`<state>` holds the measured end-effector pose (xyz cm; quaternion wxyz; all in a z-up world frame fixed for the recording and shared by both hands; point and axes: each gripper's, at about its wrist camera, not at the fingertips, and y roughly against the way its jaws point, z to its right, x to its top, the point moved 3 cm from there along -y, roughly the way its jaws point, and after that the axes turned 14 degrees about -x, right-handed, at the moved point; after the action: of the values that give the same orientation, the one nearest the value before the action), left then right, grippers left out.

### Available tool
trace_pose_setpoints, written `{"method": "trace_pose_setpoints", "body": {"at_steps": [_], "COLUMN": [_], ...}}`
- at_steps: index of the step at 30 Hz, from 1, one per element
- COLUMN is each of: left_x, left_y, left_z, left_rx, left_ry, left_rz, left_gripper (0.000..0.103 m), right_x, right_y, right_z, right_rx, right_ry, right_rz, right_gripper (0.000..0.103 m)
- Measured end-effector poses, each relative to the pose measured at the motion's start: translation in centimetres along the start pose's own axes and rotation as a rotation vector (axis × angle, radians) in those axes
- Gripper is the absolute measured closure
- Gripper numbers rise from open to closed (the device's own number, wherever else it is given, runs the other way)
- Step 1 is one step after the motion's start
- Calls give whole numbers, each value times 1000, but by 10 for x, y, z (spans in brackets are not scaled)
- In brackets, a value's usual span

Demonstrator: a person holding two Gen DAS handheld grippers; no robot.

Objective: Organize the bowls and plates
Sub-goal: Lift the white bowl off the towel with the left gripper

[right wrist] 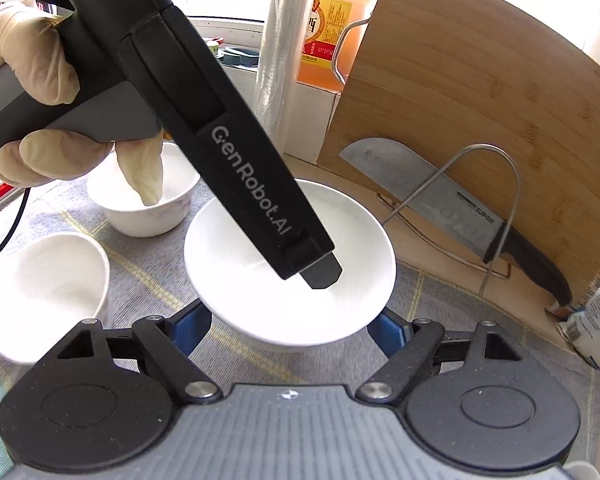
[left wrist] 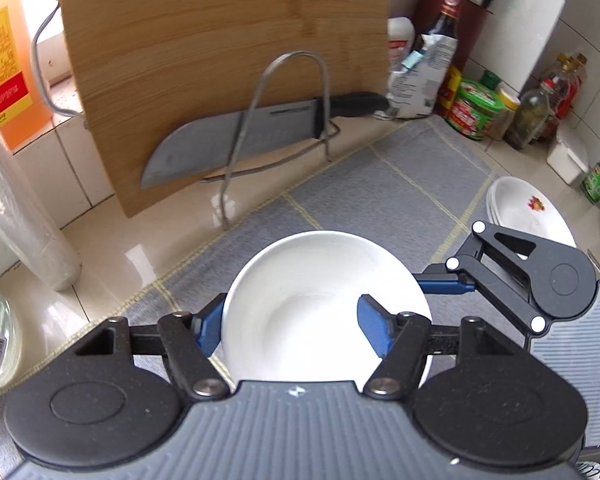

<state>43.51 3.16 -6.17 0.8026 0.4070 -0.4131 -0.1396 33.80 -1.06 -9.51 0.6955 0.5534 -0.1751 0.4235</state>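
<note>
While my left gripper [left wrist: 292,330] pinched the white bowl's [left wrist: 312,280] rim, one pad inside and one outside, my right gripper [right wrist: 290,330] clasped its base from both sides; grey mat [left wrist: 380,192] lay open ahead of both jaws.

A glossy cream tiled countertop [left wrist: 112,248] reflects bright daylight. White wall tiles [left wrist: 588,28] rise at the right corner. A bamboo cutting board [left wrist: 220,60] leans upright in a wire rack [left wrist: 292,112] that also holds a cleaver [left wrist: 236,140]. A grey checked mat [left wrist: 380,184] covers the counter.
</note>
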Motion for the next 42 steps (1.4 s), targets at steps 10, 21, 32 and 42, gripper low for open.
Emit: {"method": "trace_pose_setpoints", "body": {"at_steps": [10, 21, 32, 42], "left_x": [-16, -22, -20, -24], "left_y": [-3, -17, -43, -67], "left_z": [46, 81, 103, 106], "left_rx": [-30, -60, -103, -123], "left_ry": [-23, -34, -51, -47], "left_rz": [-13, -23, -34, -74], "left_gripper": [35, 35, 34, 33], "right_x": [-37, -64, -92, -113], "right_y": [41, 64, 62, 53], "right_z": [4, 16, 33, 39], "right_rx": [-24, -48, -63, -49], "right_ry": [-14, -31, -60, -92], "right_rz": [-18, -31, -68, -109], "right_gripper": [15, 15, 15, 15]}}
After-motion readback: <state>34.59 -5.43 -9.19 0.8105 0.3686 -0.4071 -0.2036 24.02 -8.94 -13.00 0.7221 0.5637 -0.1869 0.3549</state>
